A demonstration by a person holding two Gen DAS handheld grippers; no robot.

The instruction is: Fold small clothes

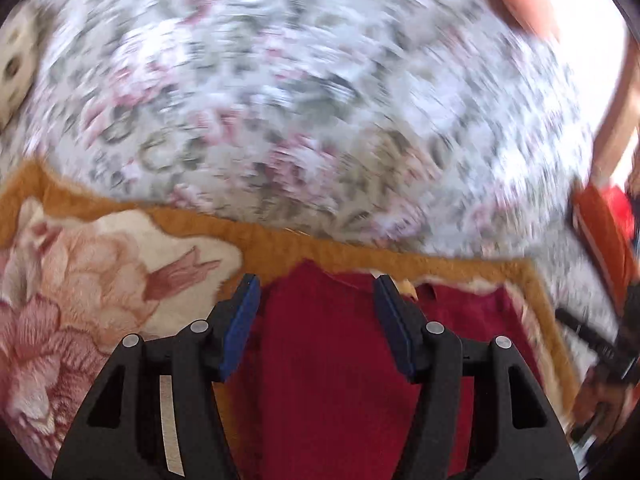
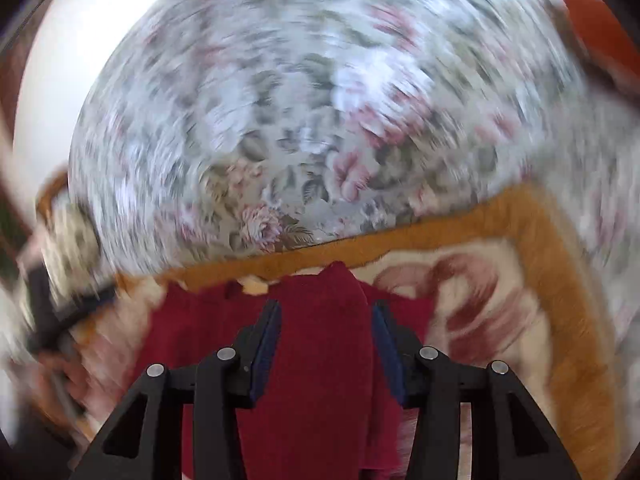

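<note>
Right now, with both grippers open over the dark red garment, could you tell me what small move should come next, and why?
Probably lower and close both grippers. The left gripper and right gripper each stand open with the dark red fleece garment between the fingers, lying on the gold-bordered floral blanket, seemingly ungrasped.

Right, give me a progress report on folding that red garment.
Done: the dark red garment is laid on the orange-bordered blanket, with one raised fold visible in the right wrist view. In hand: nothing is clamped. The left hand-held gripper and right hand-held gripper are both open over the cloth. Left: gripping an edge and finishing the folds. Blur hides finer detail.
</note>
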